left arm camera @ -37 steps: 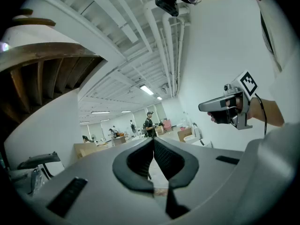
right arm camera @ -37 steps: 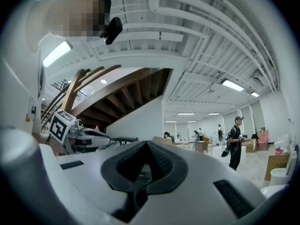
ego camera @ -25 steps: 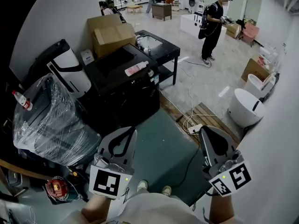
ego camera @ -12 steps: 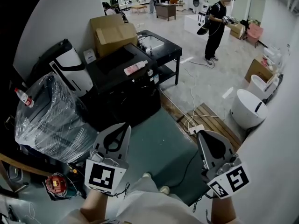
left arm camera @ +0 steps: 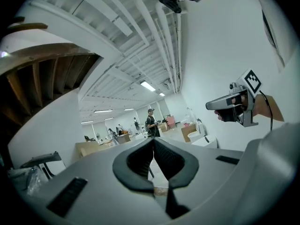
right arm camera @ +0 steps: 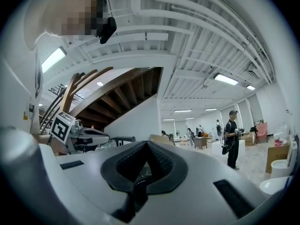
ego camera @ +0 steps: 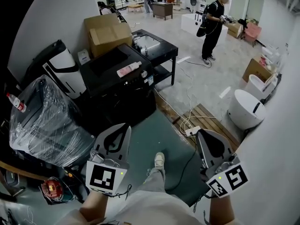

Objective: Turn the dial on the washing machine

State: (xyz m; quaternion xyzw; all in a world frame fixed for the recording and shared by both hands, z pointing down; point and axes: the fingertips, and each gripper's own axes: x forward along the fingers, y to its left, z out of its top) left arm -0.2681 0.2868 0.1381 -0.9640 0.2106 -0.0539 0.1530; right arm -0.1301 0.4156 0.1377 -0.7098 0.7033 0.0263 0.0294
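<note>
In the head view a black box-shaped machine [ego camera: 112,78] stands ahead on the left, a pink bottle [ego camera: 129,69] lying on its top. A small round knob [ego camera: 144,74] shows at its front top corner, too small to make out. My left gripper [ego camera: 126,126] is held low and short of the machine, jaws shut and empty. My right gripper [ego camera: 199,133] hangs level with it to the right, also shut and empty. In the left gripper view the pads [left arm camera: 153,140] meet, with the right gripper [left arm camera: 234,104] beside them. In the right gripper view the pads [right arm camera: 147,144] are together.
A plastic-wrapped machine [ego camera: 47,121] stands at the left, cardboard boxes [ego camera: 108,34] behind. A black table [ego camera: 157,48] sits beyond the machine. A power strip and cables [ego camera: 190,131] lie on the floor by a wooden pallet [ego camera: 208,118]. A white tub [ego camera: 246,109] stands right; a person [ego camera: 213,25] stands far off.
The view has shifted a little and one shoe has stepped forward onto the green mat between the grippers. Both grippers stay shut at about the same height.
</note>
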